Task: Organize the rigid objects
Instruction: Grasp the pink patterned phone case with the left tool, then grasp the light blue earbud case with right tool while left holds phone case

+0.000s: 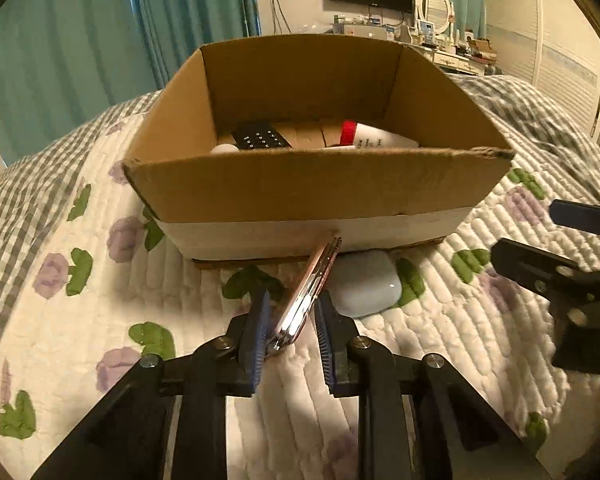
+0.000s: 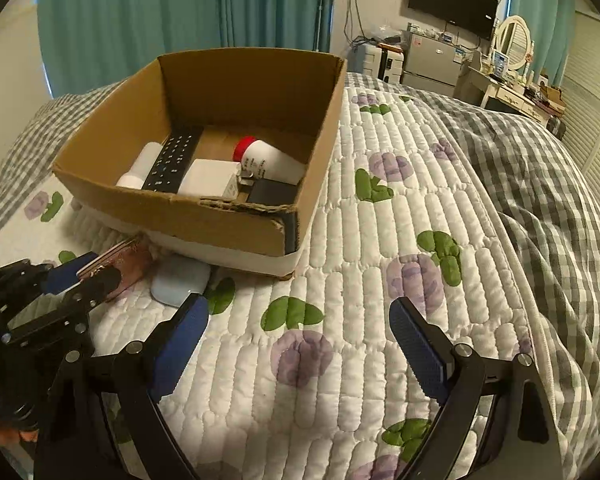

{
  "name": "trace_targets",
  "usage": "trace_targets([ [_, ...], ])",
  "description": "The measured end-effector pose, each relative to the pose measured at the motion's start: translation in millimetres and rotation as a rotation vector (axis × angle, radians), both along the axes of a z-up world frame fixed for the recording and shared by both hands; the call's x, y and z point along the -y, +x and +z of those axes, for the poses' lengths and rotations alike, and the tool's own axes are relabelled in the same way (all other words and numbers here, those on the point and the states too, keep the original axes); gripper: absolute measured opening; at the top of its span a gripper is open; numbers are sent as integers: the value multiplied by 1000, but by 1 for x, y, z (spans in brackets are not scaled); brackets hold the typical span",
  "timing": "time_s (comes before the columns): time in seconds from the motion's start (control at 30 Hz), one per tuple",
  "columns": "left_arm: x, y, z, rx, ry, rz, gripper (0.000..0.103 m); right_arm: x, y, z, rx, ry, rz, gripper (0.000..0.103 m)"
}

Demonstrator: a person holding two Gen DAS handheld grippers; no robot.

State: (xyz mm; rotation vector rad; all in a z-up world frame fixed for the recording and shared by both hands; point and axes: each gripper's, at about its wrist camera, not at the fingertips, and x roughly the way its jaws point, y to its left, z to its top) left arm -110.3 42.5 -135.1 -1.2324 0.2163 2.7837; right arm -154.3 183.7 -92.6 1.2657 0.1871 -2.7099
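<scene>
An open cardboard box (image 1: 320,184) (image 2: 204,216) stands on the quilted bed. It holds a black remote (image 2: 174,160), a white bottle with a red cap (image 2: 268,162), a white block (image 2: 210,178), a white tube (image 2: 140,164) and a dark flat item (image 2: 272,192). My left gripper (image 1: 292,312) (image 2: 80,276) straddles a pink, shiny flat object (image 1: 308,292) (image 2: 120,264) standing on edge in front of the box; the pads sit close on both sides with small gaps. A pale blue-white case (image 1: 364,284) (image 2: 180,280) lies beside it. My right gripper (image 2: 296,336) is open and empty over the quilt.
The bed carries a white floral quilt (image 2: 380,240) with a grey checked blanket (image 2: 540,200) bunched at the right. Teal curtains (image 2: 180,8), a wall TV (image 2: 452,0) and a cluttered dresser (image 2: 512,80) stand behind the bed.
</scene>
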Motion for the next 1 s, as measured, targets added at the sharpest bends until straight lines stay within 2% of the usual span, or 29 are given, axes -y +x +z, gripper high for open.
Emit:
trace_targets([
  [0.1, -4, -11, -9, 1, -43, 3, 23, 3, 2, 0, -6, 12, 12, 92],
  [0.23, 3, 2, 4, -31, -36, 15, 10, 4, 5, 0, -6, -2, 23, 92],
  [0.33, 20, 16, 22, -48, 36, 35, 10, 8, 5, -2, 10, -33, 36, 92],
  [0.43, 31, 22, 32, -58, 48, 67, 10, 20, 5, -5, 29, -60, 60, 92],
  [0.53, 47, 20, 36, -29, 85, 115, 10, 40, 2, -11, 41, -77, 85, 92],
  [0.57, 52, 17, 34, -18, 83, 137, 10, 45, 1, -13, 42, -82, 87, 91],
  [0.63, 59, 11, 32, -3, 77, 162, 10, 56, -5, -18, 45, -89, 81, 76],
  [0.7, 68, 10, 26, 17, 91, 174, 10, 68, -12, -26, 63, -93, 88, 72],
  [0.93, 73, 8, 20, 27, 111, 177, 10, 93, -35, -55, 138, -77, 82, 72],
  [0.97, 74, 9, 20, 28, 114, 177, 10, 95, -37, -58, 142, -74, 83, 71],
  [1.0, 74, 9, 20, 28, 115, 176, 10, 96, -38, -60, 143, -60, 82, 63],
])
